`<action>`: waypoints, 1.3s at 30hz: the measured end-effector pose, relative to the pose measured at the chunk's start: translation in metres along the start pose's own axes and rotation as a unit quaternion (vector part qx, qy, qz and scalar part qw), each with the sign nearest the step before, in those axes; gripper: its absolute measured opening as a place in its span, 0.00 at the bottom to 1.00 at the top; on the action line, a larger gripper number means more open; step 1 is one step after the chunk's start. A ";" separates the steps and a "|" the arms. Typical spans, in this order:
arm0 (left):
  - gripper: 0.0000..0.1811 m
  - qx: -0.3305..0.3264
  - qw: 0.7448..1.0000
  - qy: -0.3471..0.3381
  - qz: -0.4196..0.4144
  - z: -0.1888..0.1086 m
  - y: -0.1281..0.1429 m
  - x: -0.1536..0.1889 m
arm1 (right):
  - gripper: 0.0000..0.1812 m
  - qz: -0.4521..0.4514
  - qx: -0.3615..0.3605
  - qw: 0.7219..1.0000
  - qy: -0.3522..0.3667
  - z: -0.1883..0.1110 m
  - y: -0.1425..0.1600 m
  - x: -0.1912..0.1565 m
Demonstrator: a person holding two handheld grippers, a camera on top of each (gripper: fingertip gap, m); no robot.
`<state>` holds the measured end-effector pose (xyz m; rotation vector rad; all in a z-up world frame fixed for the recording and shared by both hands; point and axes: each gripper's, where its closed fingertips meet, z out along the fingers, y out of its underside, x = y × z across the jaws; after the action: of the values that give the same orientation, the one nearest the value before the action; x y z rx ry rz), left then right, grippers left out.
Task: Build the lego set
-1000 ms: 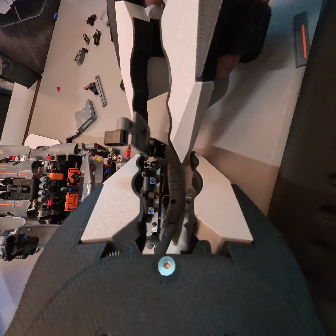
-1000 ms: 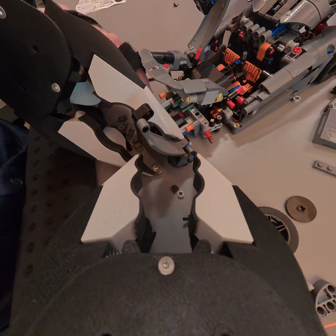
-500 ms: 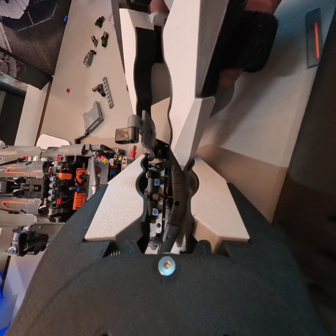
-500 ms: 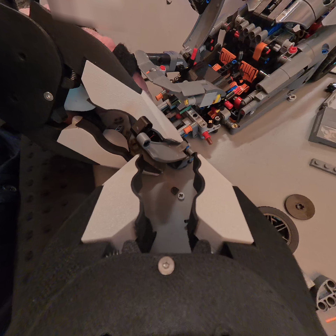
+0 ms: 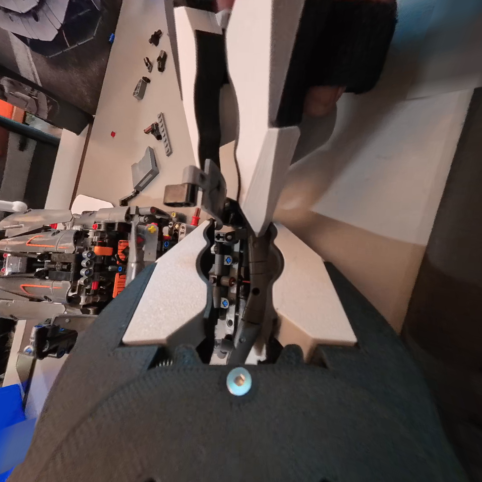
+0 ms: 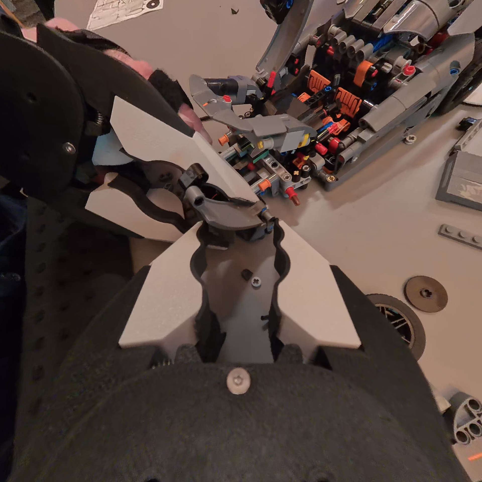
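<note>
Both pairs of jaws met on one small grey sub-assembly point(image 5: 236, 276). We had our left gripper point(image 5: 241, 229) closed around it, the white fingers point(image 5: 172, 287) pressing its sides, with the curved dark grey panel point(image 6: 229, 216) running along one side. Our right gripper point(image 6: 238, 225) stood partly open, its tips straddling the near edge of that curved panel; we could not tell whether they actually pinched it. In the left wrist view, the right gripper's fingers point(image 5: 271, 180) came down from the far side and touched the piece's far end.

Just beyond, to the right in the right wrist view, the large grey car model point(image 6: 365, 99) with orange and red parts lay on the pale table point(image 6: 365, 234). A wheel point(image 6: 401, 323) and a dark disc point(image 6: 425, 293) lay near on the right, and a grey studded plate point(image 6: 460, 236) farther right.
</note>
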<state>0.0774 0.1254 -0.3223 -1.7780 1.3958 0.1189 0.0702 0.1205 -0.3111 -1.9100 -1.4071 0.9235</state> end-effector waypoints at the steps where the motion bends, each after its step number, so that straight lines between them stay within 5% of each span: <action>1: 0.22 -0.002 1.000 0.000 0.005 0.000 0.001 0.001 | 0.26 0.001 0.000 1.000 -0.001 0.000 0.000 0.000; 39: 0.22 -0.014 0.999 -0.025 0.027 -0.005 0.006 0.000 | 0.24 -0.021 -0.011 1.000 0.000 0.003 0.003 -0.003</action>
<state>0.0706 0.1217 -0.3222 -1.7494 1.4132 0.2118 0.0688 0.1166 -0.3150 -1.8889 -1.4592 0.8914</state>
